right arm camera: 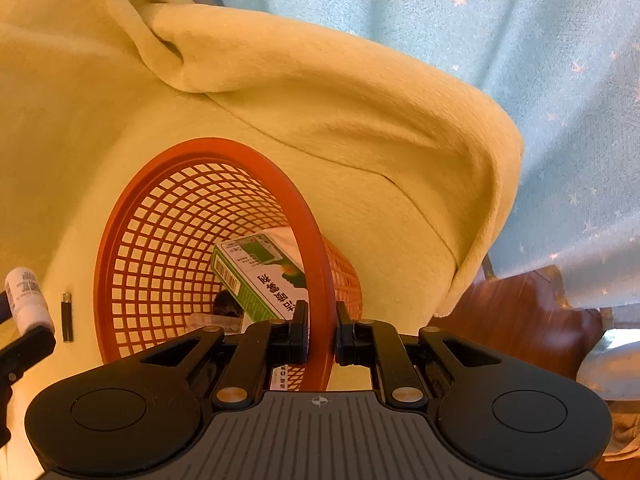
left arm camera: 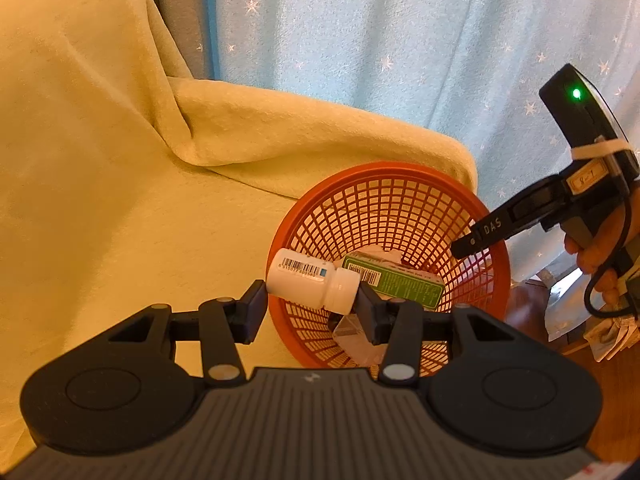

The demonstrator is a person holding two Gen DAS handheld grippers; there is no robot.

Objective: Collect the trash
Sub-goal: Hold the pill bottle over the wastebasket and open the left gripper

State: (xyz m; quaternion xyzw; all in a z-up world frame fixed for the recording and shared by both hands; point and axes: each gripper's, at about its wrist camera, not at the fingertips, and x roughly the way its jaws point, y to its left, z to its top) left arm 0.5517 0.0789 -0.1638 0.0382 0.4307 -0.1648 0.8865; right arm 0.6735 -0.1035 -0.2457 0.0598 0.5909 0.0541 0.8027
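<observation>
Gripping a white plastic pill bottle with a barcode label (left arm camera: 310, 280), the left gripper (left arm camera: 310, 310) has its two black fingers (left arm camera: 253, 312) spread wide around it, one at the base and one at the capped end, and the bottle lies sideways right over the near rim of the round orange plastic mesh basket (left arm camera: 400, 208). Down inside that basket sits a green and white cardboard box (left arm camera: 396, 280), with a clear crumpled wrapper (left arm camera: 352, 332) below it. At the right, the right gripper (left arm camera: 476, 240) reaches in to the basket's far rim, a hand (left arm camera: 600, 256) on its handle. Over to the right wrist view: the right gripper's fingers (right arm camera: 300, 332) are clamped tight on the basket's orange rim, one inside and one outside. The basket is tipped up against a yellow fleece blanket (right arm camera: 320, 100). A small black cylinder (right arm camera: 67, 318) lies on the blanket just beside the basket.
</observation>
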